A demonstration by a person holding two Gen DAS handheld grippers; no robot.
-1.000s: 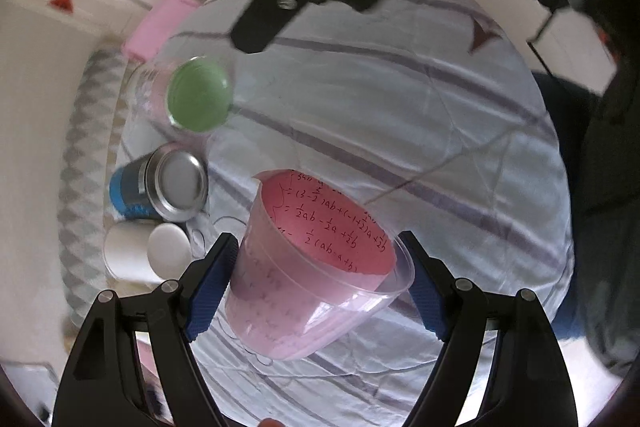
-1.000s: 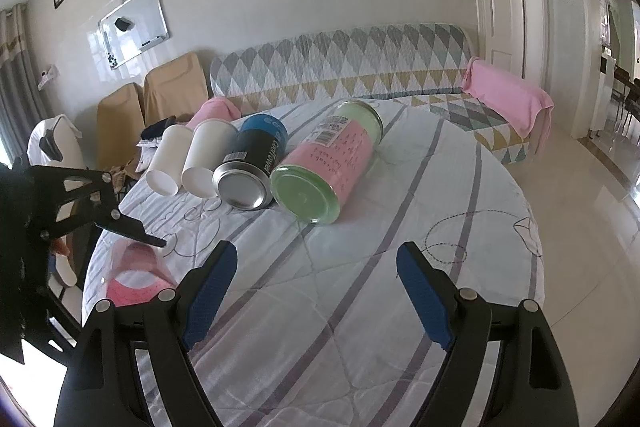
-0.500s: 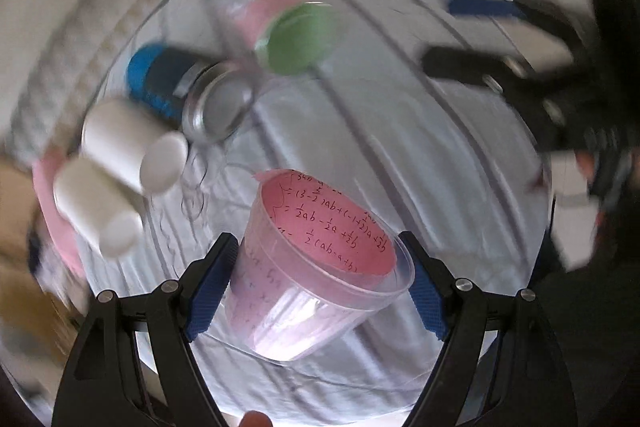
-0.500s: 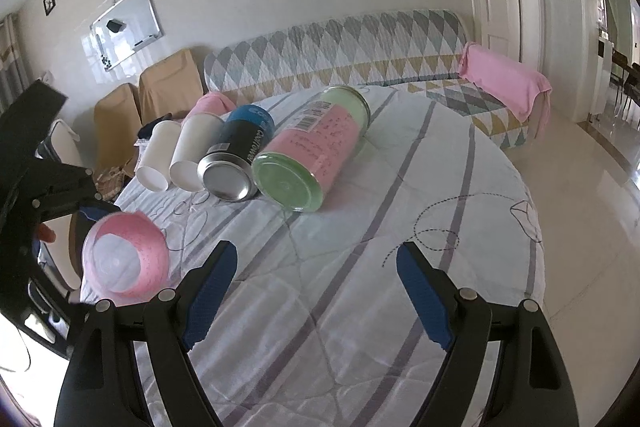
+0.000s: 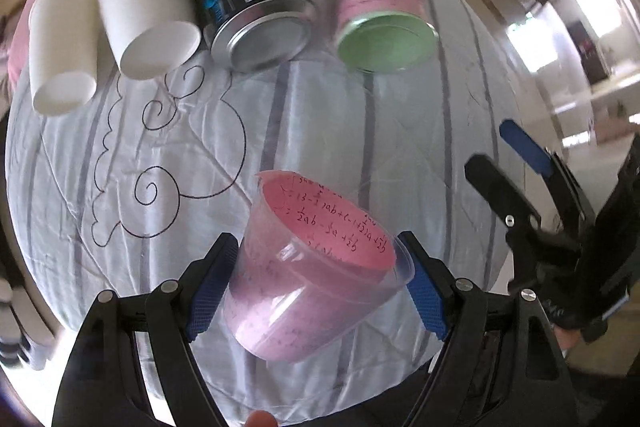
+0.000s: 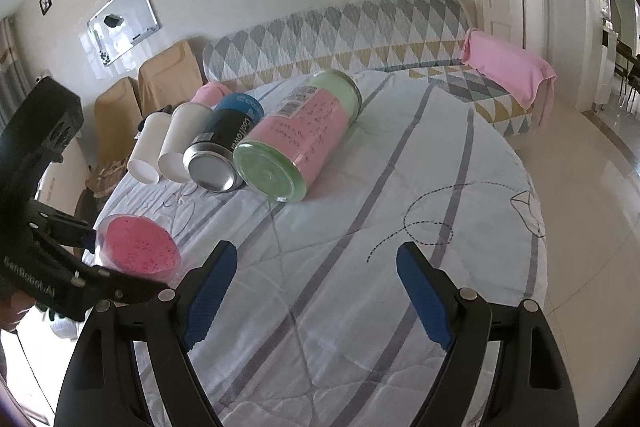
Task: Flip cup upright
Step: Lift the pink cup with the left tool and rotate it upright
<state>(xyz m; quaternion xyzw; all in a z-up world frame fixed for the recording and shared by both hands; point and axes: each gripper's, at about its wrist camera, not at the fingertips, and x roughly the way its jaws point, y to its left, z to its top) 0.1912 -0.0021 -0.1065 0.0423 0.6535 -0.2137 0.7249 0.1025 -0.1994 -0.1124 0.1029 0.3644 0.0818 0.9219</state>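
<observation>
Toppled paper cups (image 5: 148, 11), a can (image 5: 256, 7) and a jar (image 5: 380, 3) fill the upper frame. Below them, the left gripper (image 5: 320, 283) clamps the pink-lined plastic cup (image 5: 312, 279). The right gripper (image 6: 316, 291) is agape and holds nothing.

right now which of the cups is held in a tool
The clear cup with pink paper lining, clamped in the left tool. The two white paper cups lie untouched on the table.

Left gripper (image 6: 90, 241) body cut off at frame edge

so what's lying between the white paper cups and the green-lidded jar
A blue-and-black can, on its side with its metal end facing the grippers, between the paper cups and the jar; both wrist views show it.
</observation>
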